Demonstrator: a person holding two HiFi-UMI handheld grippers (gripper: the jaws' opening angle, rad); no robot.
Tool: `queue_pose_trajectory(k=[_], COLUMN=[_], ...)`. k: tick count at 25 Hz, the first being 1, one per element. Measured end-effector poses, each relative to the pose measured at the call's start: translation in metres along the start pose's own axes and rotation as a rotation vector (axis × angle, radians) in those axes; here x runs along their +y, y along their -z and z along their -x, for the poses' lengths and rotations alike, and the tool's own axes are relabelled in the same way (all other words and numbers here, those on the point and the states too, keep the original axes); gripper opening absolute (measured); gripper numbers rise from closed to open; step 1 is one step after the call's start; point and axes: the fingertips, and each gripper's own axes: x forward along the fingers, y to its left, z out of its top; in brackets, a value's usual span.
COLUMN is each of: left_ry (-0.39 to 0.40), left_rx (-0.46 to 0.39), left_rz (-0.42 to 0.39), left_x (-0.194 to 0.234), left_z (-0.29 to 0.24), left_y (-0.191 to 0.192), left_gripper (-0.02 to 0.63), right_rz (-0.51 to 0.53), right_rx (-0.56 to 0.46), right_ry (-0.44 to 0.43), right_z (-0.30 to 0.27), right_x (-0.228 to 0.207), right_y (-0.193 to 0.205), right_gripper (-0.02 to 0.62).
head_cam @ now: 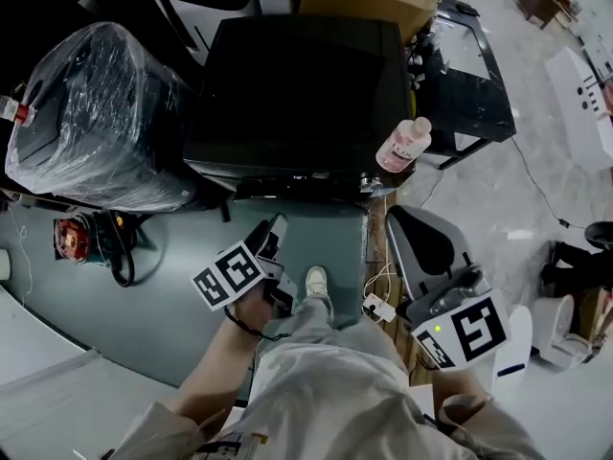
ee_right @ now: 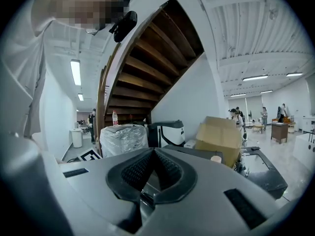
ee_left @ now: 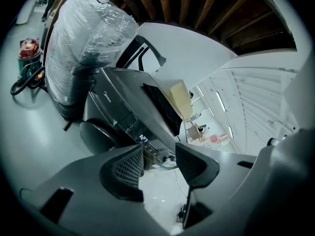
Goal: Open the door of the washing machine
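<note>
Person facing the dark washing machine (head_cam: 297,94), its front door (ee_left: 96,134) seemingly closed: the left claw (ee_left: 160,163), jaws apart, aims at it, apparently ready to reach, while the right claw (ee_right: 155,170), pressed together and empty, hangs spare to its right.

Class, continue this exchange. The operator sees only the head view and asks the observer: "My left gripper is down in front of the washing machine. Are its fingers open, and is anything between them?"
Observer: The left gripper has its fingers apart, with nothing between them.
Operator: I only see the machine's top. Is the door shut?
Observer: It looks shut. In the left gripper view the round door sits closed against the front of the washing machine, beside a lit display.
</note>
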Motion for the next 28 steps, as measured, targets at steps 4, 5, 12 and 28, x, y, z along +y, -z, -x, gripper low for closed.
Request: queue_pose_trajectory(k=[4,5,12,28], left_ry=[-0.048,-0.063,-0.136,-0.374], left_rx=[0.001,0.002,0.044,0.046], left_rz=[0.059,0.069,0.168,0.354], left_x=[0.024,0.031,0.07,0.146], left_z=[-0.022,-0.027,-0.068,-0.146], left_y=[-0.007,-0.008,0.001,0.027], left_gripper=[0.207,0.207,0.207,0.209], right_rz=[-0.011,-0.002,0.008,-0.014], right_rx=[0.023,0.034,0.09,0.184], right_ry=[-0.016,-0.024,-0.068,-0.241], right_z=[-0.021,-0.026,-0.064,-0.134], right_x=[0.0,0.002,0.0,-0.019], right_y=[0.011,0.015,0.044,0.093], right_gripper=[0.026,0.025,0.026,0.026])
